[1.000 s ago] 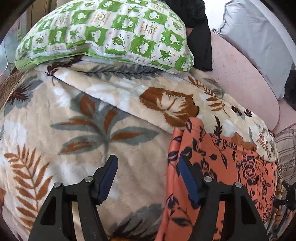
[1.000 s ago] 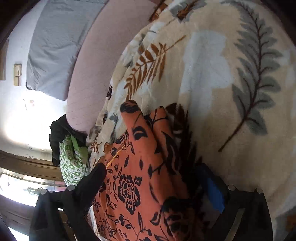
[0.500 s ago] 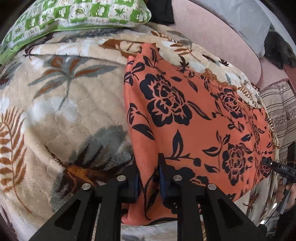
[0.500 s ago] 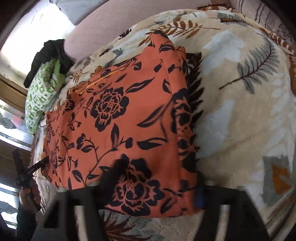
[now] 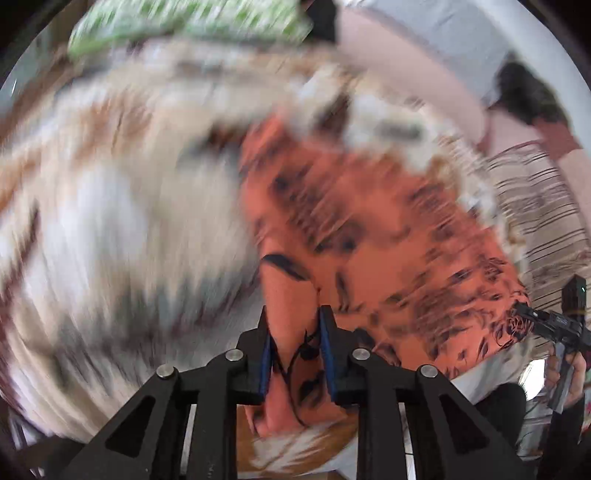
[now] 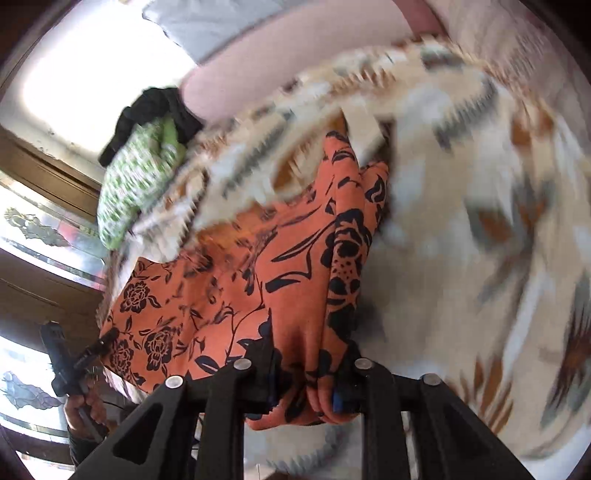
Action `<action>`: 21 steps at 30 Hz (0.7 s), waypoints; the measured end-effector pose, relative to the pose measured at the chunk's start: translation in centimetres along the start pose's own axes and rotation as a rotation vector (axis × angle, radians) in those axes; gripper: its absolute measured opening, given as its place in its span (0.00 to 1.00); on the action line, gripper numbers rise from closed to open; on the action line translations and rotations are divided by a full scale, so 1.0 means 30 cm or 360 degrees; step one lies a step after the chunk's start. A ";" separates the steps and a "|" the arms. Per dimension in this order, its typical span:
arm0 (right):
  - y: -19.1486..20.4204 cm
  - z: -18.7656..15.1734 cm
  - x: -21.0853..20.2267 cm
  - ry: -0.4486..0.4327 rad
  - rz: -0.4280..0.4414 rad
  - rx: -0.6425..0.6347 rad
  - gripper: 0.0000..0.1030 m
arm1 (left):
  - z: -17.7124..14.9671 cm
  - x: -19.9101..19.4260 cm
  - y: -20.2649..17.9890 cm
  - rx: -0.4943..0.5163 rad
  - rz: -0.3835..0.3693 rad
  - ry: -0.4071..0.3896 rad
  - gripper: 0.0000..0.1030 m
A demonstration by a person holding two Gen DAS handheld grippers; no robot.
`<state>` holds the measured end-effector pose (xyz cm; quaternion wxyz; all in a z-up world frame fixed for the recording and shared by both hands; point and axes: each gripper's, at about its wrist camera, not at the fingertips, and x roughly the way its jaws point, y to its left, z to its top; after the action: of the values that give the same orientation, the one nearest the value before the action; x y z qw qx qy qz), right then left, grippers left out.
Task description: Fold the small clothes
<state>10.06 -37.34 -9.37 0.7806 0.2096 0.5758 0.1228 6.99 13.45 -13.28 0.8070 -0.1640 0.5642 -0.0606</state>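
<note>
An orange garment with black flowers [image 5: 369, 221] lies on a leaf-print blanket [image 5: 110, 221]. In the left wrist view my left gripper [image 5: 294, 321] has a bunched fold of its near edge between the blue pads; the jaws are opening slightly but still pinch the cloth. In the right wrist view my right gripper [image 6: 308, 354] clamps another bunch of the orange garment [image 6: 258, 280], its jaws also easing wider. Each view shows the other gripper at the far corner: the right gripper [image 5: 546, 325], the left gripper [image 6: 77, 354]. Both views are motion-blurred.
A green-and-white pillow [image 5: 184, 22] lies at the blanket's far edge, with a black cloth [image 6: 159, 107] beside it. A grey pillow [image 5: 443, 37] rests on pink bedding. Striped fabric [image 5: 535, 199] lies to the right. A window [image 6: 37, 221] stands at the left.
Both grippers went from open over the garment to clamped on its near edge. They have swept fast across the bed, and the cloth now hangs bunched from the pads.
</note>
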 end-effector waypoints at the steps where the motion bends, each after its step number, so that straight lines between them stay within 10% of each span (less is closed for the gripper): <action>1: -0.062 -0.046 0.066 0.0099 -0.0031 0.0059 0.61 | -0.019 -0.004 0.029 -0.0047 -0.0086 -0.0087 0.29; 3: -0.136 -0.102 0.091 0.0041 0.0003 0.0136 0.68 | 0.001 -0.056 0.032 -0.0105 -0.0115 -0.0096 0.32; 7: -0.119 -0.059 -0.044 -0.0186 0.0049 0.0094 0.74 | 0.099 -0.182 -0.030 0.0071 0.0033 -0.0310 0.73; 17: -0.061 0.316 0.084 -0.0291 -0.0146 -0.0021 0.73 | 0.347 -0.047 0.006 0.0024 0.0091 -0.0299 0.73; 21: -0.004 0.387 0.180 -0.0251 -0.0252 -0.0094 0.35 | 0.410 0.002 -0.005 0.0028 0.0069 -0.0317 0.60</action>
<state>22.75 -37.25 -11.10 0.8366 0.1494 0.5235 0.0607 18.47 15.72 -9.47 0.8615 -0.1498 0.4840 -0.0315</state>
